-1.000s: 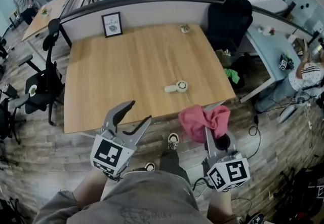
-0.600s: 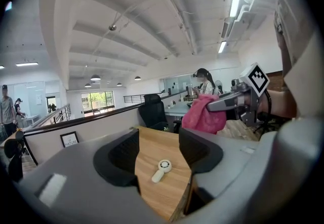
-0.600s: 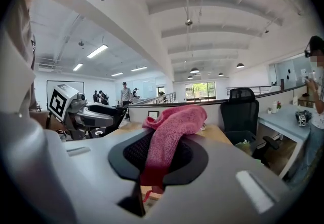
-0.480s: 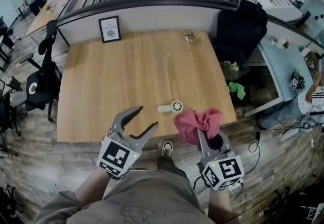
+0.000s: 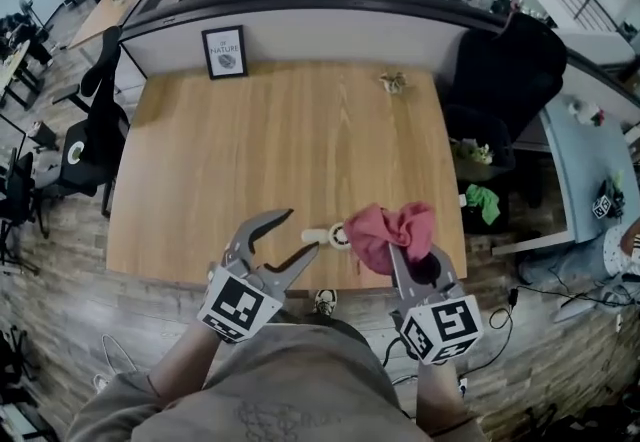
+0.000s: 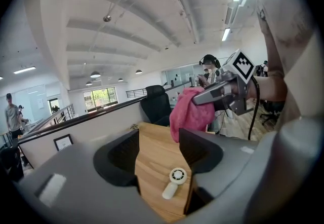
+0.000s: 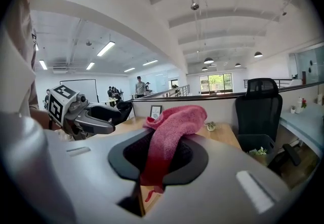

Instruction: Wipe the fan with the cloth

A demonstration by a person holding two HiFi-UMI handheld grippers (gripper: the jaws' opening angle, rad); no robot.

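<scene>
A small white hand-held fan (image 5: 328,236) (image 6: 173,182) lies flat on the wooden table (image 5: 270,140) near its front edge, handle pointing left. My left gripper (image 5: 290,235) (image 6: 158,153) hovers open just left of it and near the table's edge, nothing between its fingers. My right gripper (image 5: 400,255) (image 7: 161,157) is shut on a pink cloth (image 5: 390,230) (image 7: 169,129) (image 6: 191,112), which bunches above the jaws and hangs over the fan's right side in the head view.
A framed picture (image 5: 223,51) stands at the table's back left and a small plant (image 5: 393,82) at the back right. Black office chairs (image 5: 510,70) (image 5: 90,145) flank the table. A grey partition (image 5: 300,25) runs behind it.
The view has shifted forward over the table. Both grippers now sit closer to the fan, and the cloth has come from off the table's front right to beside the fan.
</scene>
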